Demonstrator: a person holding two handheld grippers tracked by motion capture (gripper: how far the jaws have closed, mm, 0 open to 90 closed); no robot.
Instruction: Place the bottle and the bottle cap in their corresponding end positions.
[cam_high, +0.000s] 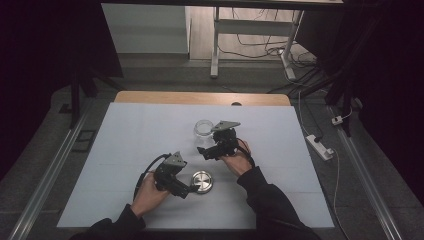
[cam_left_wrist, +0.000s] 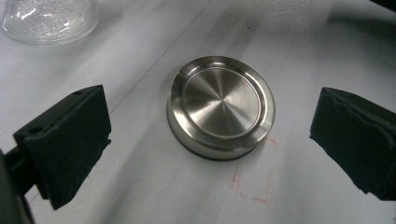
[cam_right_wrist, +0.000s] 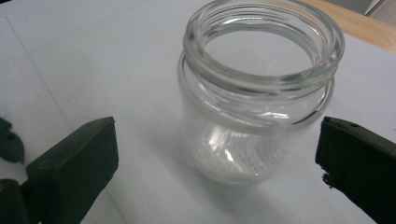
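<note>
High view: on the white desk (cam_high: 125, 150), the lid (cam_high: 202, 182) lies at 3 o'clock of the left tool (cam_high: 184, 192); the jar (cam_high: 203, 128) stands at 11 o'clock of the right tool (cam_high: 206, 152). Cables cross the grey floor (cam_high: 150, 75) beyond.

Left gripper view: released, jaws wide either side of the lid (cam_left_wrist: 221, 106), untouched.

Right gripper view: released around the lidless jar (cam_right_wrist: 257, 88). The lid seems just set aside; next probably means drawing back.

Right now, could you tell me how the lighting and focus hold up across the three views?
High view: dim, the room's edges sink into black, the glass jar is faint. Left gripper view: the steel lid is sharp with a radial sheen; the near pads look soft. Right gripper view: bright, highlights inside the jar, rim slightly blurred.
</note>
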